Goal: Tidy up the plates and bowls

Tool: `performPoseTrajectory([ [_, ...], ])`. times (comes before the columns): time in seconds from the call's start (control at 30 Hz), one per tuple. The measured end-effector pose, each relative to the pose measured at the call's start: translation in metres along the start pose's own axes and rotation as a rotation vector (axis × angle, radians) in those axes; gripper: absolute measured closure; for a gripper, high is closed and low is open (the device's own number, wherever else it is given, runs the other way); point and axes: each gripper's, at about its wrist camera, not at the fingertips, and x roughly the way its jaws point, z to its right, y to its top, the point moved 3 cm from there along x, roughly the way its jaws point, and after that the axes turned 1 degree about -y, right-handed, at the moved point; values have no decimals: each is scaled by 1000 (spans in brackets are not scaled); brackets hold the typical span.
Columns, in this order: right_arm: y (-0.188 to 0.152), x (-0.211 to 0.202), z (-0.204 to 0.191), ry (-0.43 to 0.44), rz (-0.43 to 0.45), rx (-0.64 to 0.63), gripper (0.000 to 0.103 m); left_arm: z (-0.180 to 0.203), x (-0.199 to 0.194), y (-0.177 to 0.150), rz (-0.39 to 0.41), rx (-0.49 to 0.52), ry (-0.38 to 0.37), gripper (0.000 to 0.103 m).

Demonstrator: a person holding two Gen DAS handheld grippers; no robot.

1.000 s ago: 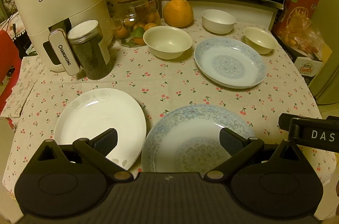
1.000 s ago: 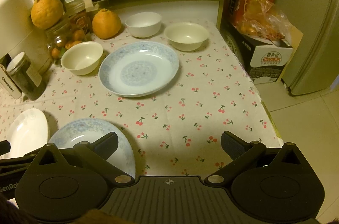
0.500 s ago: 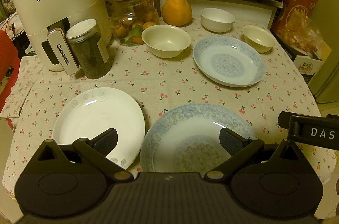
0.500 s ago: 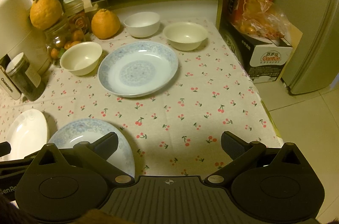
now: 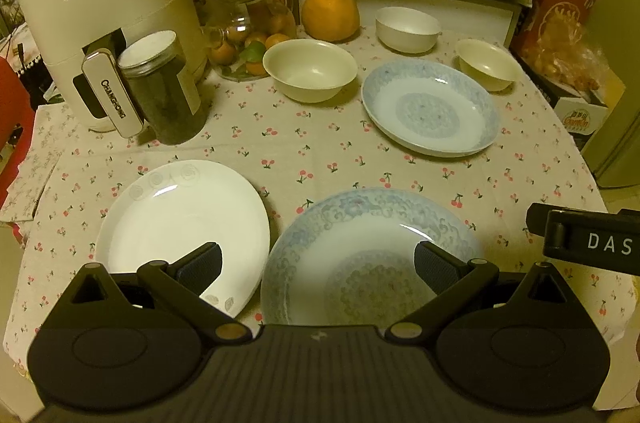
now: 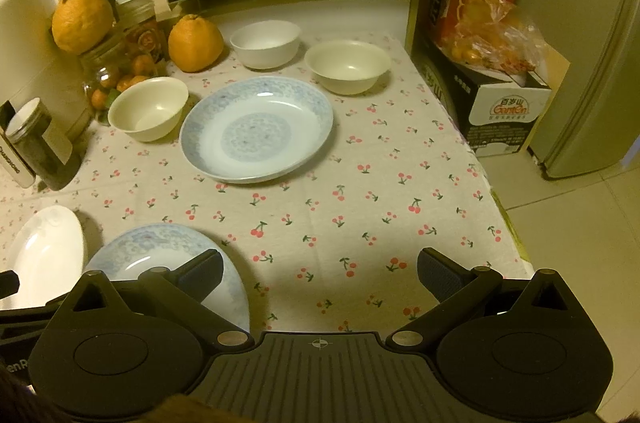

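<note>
Both views barely shifted since before, left claw [image 5: 316,263] released above near blue plate [image 5: 360,243], right claw [image 6: 320,271] released beside it, over bench [image 6: 360,203].

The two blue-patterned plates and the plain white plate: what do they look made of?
Near blue-patterned plate and far blue-patterned plate: probably glazed porcelain, glossy, with sharp light glints on the rims and printed pale-blue scrollwork. Plain white plate: also glossy with a bright highlight and faint swirl motifs; glazed ceramic or opal glass, I cannot tell which.
</note>
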Motion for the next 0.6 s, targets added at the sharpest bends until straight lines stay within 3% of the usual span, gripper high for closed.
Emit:
performPoseTrajectory([
  [0.2,3,2,-1,1,-10,-7,0,0,5,2,-15,7,-13,0],
  [0.33,15,2,1,-7,-9,-11,0,0,9,10,-38,25,-70,0],
  [0.6,27,7,6,13,-41,16,0,6,14,24,-27,61,-63,1],
])
